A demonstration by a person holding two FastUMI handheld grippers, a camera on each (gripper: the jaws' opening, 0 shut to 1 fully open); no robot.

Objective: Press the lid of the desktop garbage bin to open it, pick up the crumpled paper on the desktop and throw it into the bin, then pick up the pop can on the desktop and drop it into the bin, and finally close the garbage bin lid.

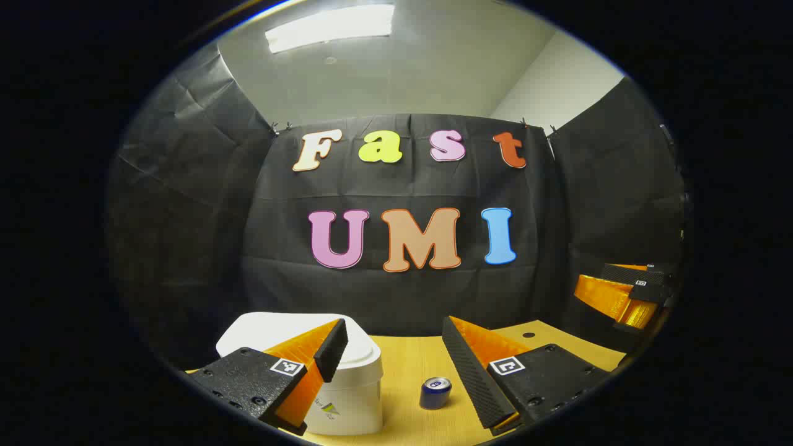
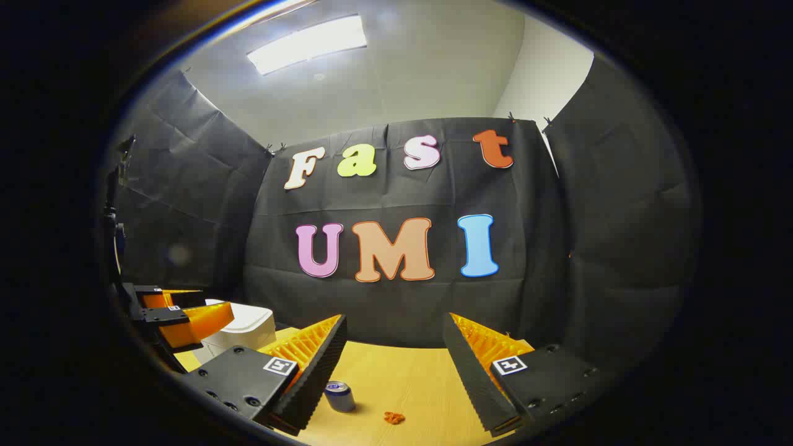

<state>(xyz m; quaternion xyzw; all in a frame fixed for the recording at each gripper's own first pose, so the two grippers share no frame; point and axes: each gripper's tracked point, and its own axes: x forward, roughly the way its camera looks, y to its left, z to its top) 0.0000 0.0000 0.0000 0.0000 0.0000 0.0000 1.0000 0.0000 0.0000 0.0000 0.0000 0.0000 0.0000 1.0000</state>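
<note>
The white desktop bin [image 1: 347, 396] stands at the lower left of the left gripper view, its lid [image 1: 272, 331] lying flat and down. My left gripper [image 1: 394, 339] is open and hovers above the bin, one finger overlapping the lid in the picture. A blue pop can [image 1: 435, 393] stands upright on the table to the right of the bin. In the right gripper view, my right gripper [image 2: 394, 337] is open and empty above the table. Below it are the can [image 2: 339, 395] and a small orange crumpled paper [image 2: 394, 417]. The bin [image 2: 248, 328] sits far left, behind the left gripper [image 2: 179, 319].
The wooden table [image 1: 415, 365] runs back to the black cloth wall. A small dark hole [image 1: 528, 335] marks the tabletop at the back right. The right gripper [image 1: 626, 294] hangs at the right edge of the left gripper view, off to the table's side.
</note>
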